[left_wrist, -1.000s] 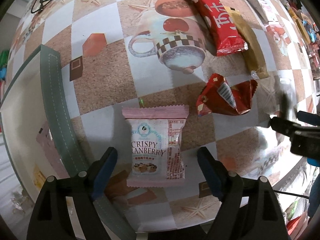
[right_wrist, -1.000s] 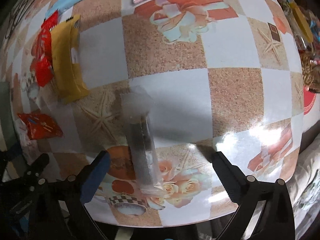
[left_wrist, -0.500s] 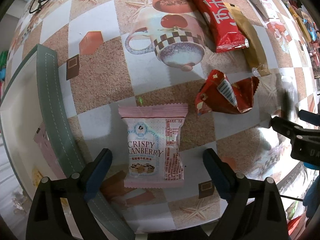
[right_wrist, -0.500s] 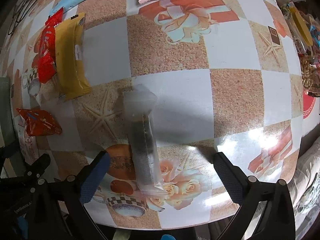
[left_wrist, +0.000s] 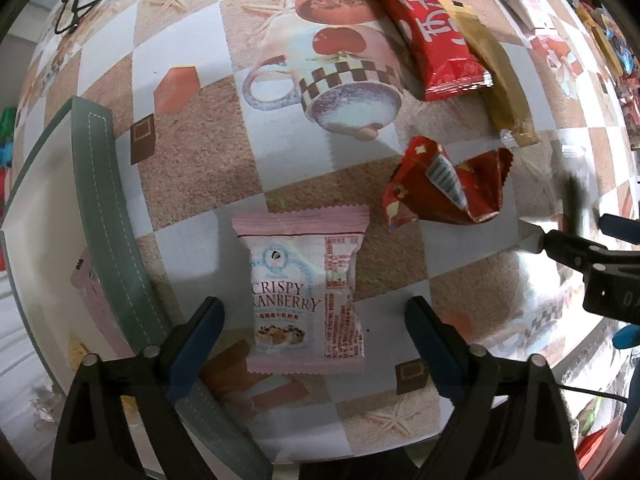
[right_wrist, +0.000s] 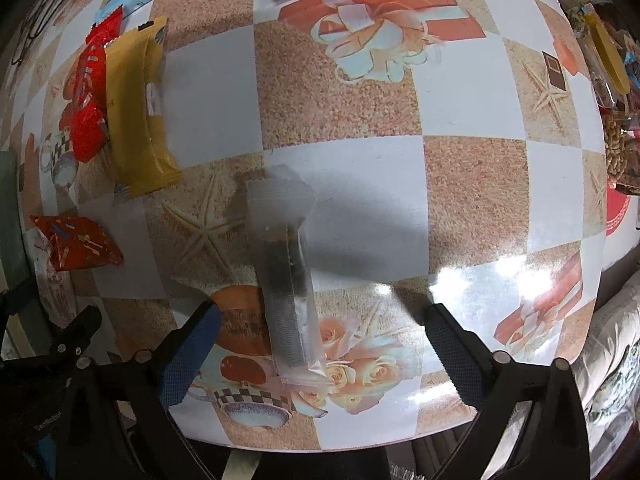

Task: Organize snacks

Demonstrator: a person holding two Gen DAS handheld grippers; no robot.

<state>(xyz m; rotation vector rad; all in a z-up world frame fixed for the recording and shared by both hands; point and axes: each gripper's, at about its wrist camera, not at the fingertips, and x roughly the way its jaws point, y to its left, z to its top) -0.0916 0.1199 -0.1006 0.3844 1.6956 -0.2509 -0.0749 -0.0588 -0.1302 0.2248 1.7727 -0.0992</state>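
While both grippers hang over the patterned tablecloth [left_wrist: 188,184], each has one snack framed between its fingers and neither has taken hold.

Left wrist view: the pink cranberry packet [left_wrist: 304,292] lies flat at lower centre of the frame, label up, between the blue pads of the left gripper [left_wrist: 314,346]. It looks like a light, puffed pillow pack with crimped ends; its film is probably slick and its contents brittle, so a gentle pinch across the narrow width, at the middle of the body, seems safest. The jaws stand spread well wider than the packet, clear of it on both sides; they have just been closing a little, with the packet between them but untouched. A grey-green tray [left_wrist: 108,216] with a stitched rim runs down the left edge, seemingly the destination. A crumpled red wrapper [left_wrist: 440,184] sits at centre right; a long red bar [left_wrist: 428,36] and a gold bar [left_wrist: 496,76] lie at upper right.

Right wrist view: the clear sachet [right_wrist: 286,280] with dark contents lies lengthwise at centre, its near end between the pads of the right gripper [right_wrist: 318,356]. It appears thin, soft and floppy, likely to sag if taken by an end, so its filled midsection is the better hold. These jaws are spread very wide, touching nothing; they have just been narrowing slightly. A yellow bar [right_wrist: 140,112] lies at upper left.
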